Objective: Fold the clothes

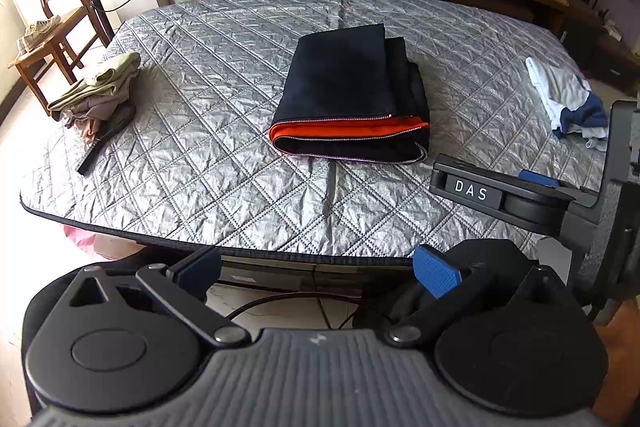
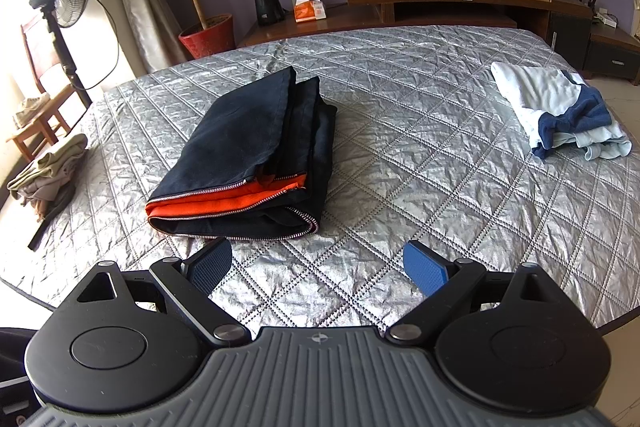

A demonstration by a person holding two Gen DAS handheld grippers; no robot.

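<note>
Three piles: one per stage of work, judging by the layout, all read here from the jacket.
Jacket: mid-mat, folded into a flat dark block, orange lining and zipper at the near edge; probably placed centrally for reach from both sides.
Mat: quilted silver, under the jacket and spreading well beyond it on all sides.
Beige pile: well left of the jacket, at the mat's edge, loosely heaped; likely waiting or set aside, cannot tell which.
Blue-white pile: well right of the jacket, near the far-right edge, roughly folded.
Left gripper: nearer than the jacket, off the mat's near edge, jaws spread wide, holding nothing.
Right gripper: just near-side of the jacket, low over the mat, jaws spread wide and empty, left pad close by the zipper hem; seemingly poised beside the fold.
Hidden: inner layers of the jacket, sleeves tucked out of sight; count of garments in either side pile unclear.
Cut off: right gripper in the left view, only a side slab marked DAS showing, right of the jacket.
Hard to make out: dark strap-like strip by the beige pile.
</note>
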